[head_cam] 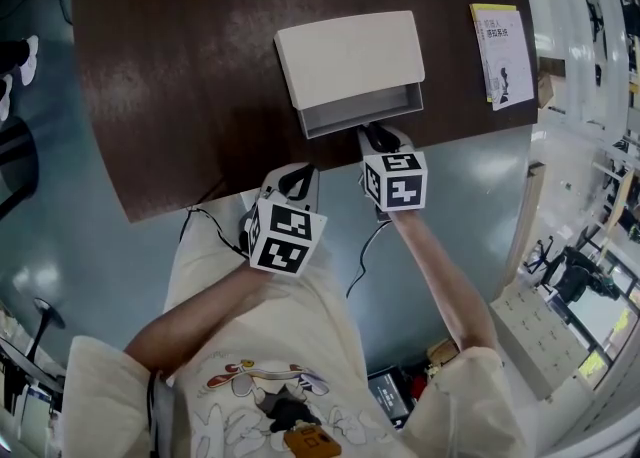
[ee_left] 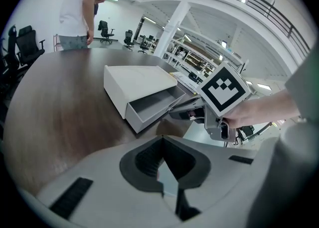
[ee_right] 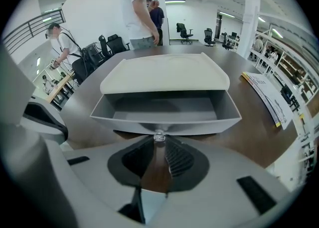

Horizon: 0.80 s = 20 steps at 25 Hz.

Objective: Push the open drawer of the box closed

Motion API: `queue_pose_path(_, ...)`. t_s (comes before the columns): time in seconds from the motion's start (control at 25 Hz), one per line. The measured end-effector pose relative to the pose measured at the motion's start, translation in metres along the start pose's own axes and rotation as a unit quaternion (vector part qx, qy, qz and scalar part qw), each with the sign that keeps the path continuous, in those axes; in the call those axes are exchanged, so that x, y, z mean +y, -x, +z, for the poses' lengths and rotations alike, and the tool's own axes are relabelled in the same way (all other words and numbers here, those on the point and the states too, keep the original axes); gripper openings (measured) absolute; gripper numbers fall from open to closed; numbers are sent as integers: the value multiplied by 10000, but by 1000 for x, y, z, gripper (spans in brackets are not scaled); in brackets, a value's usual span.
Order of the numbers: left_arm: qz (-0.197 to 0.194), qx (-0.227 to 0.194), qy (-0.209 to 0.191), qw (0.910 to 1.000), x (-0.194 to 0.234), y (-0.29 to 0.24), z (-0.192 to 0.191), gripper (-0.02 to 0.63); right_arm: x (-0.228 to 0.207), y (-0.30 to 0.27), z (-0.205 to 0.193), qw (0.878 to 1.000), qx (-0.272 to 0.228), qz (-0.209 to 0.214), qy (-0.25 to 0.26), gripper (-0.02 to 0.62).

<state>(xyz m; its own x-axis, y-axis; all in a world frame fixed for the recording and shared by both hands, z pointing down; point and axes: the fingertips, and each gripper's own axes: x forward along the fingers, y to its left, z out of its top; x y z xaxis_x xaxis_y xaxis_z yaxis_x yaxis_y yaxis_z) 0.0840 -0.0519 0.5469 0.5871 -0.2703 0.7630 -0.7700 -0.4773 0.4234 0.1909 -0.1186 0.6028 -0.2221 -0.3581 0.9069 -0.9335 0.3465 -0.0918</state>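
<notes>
A white box (head_cam: 350, 51) stands on the dark brown table (head_cam: 170, 66), and its grey drawer (head_cam: 362, 109) is pulled out toward me. In the right gripper view the empty drawer (ee_right: 164, 107) fills the middle, with a small clear knob (ee_right: 159, 136) on its front. My right gripper (ee_right: 159, 140) is at that front, its two jaw tips closed on the knob. The left gripper (head_cam: 297, 181) hangs back at the table's near edge, left of the drawer and apart from it. Its jaws (ee_left: 162, 140) meet at the tips with nothing in them.
A yellow and white booklet (head_cam: 503, 51) lies at the table's right edge. The table's curved near edge (head_cam: 230, 196) runs just beyond my grippers. People (ee_right: 139, 8) stand past the far side of the table, with office chairs (ee_right: 107, 45) behind.
</notes>
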Motion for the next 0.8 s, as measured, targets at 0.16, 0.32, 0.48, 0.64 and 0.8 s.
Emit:
queue_pose_path(0.16,40,9,26,10000,2,-1,1,6,-2,-3,7,10000,-24,19,29,76)
queue_pose_path(0.32,58,-15,48,10000,6,-1,3,6,-2,-7,15,10000,-50,23,-4,75)
queue_pose_path(0.48,85,-24,55,9999,9,0,2,6,-1,-11,20,10000,-80,34,3,75)
queue_pose_path(0.64,106,-24,73,9999,14,0,3,6,-1,-14,30,9999,-123,29,-24,75)
queue_pose_path(0.8,106,-17,94,9999,16,2,3,6,-1,-17,36,9999,-136,14,-42,77)
